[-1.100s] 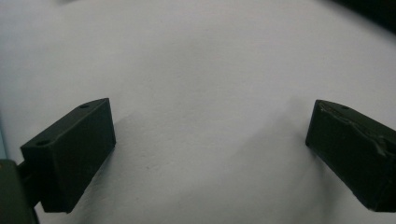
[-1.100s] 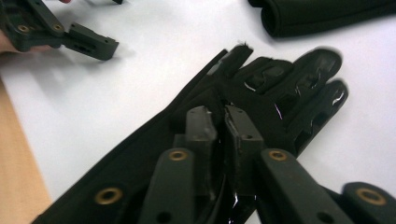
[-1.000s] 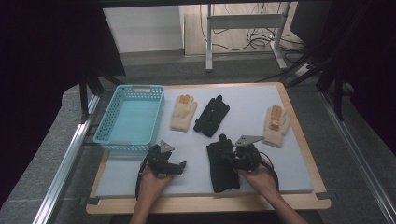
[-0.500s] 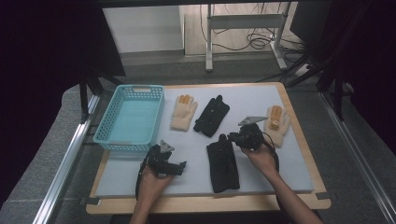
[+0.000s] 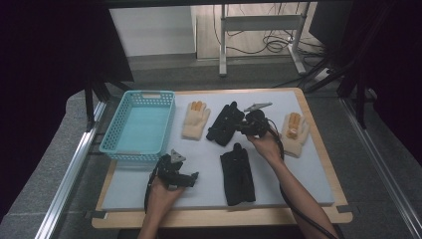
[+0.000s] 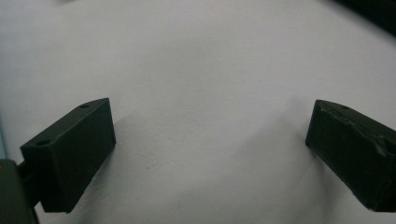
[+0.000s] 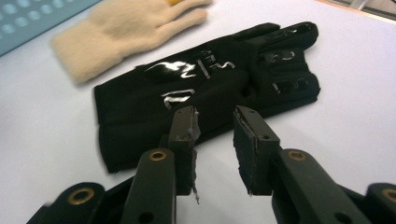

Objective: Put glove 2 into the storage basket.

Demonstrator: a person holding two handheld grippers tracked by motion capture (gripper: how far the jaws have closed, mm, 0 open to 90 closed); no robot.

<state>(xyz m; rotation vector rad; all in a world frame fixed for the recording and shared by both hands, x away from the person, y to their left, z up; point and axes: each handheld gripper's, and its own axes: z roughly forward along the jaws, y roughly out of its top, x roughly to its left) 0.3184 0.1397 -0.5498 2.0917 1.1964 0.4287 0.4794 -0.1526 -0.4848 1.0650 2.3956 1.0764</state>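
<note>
We hold our right gripper (image 5: 245, 124) at the far black glove (image 5: 225, 123), which lies flat on the counter (image 5: 308, 174) between the cream glove (image 5: 195, 120) on its left and a second cream glove (image 5: 293, 133) out toward the right edge. In the right gripper view our fingers (image 7: 185, 135) stand a little apart with nothing between them, their tips poised just above the near edge of that black glove (image 7: 205, 88), close to its cuff; we cannot tell whether they touch the fabric yet. Our left gripper (image 5: 186, 178) rests low on the near left part of the counter, and in the left gripper view its fingers (image 6: 74, 149) are spread wide over bare white surface, holding nothing. A near black glove (image 5: 238, 173) lies flat just in front of the right hand (image 5: 265, 145). The blue basket (image 5: 139, 127) at the left looks empty as far as we can see, and all four gloves lie on the counter. We judge that the work is at its start: nothing has been gathered or put away, and the grasp on the far black glove is not yet made. What remains, as we read it, is to close on this glove, lift it, and then deal with the other three.
</note>
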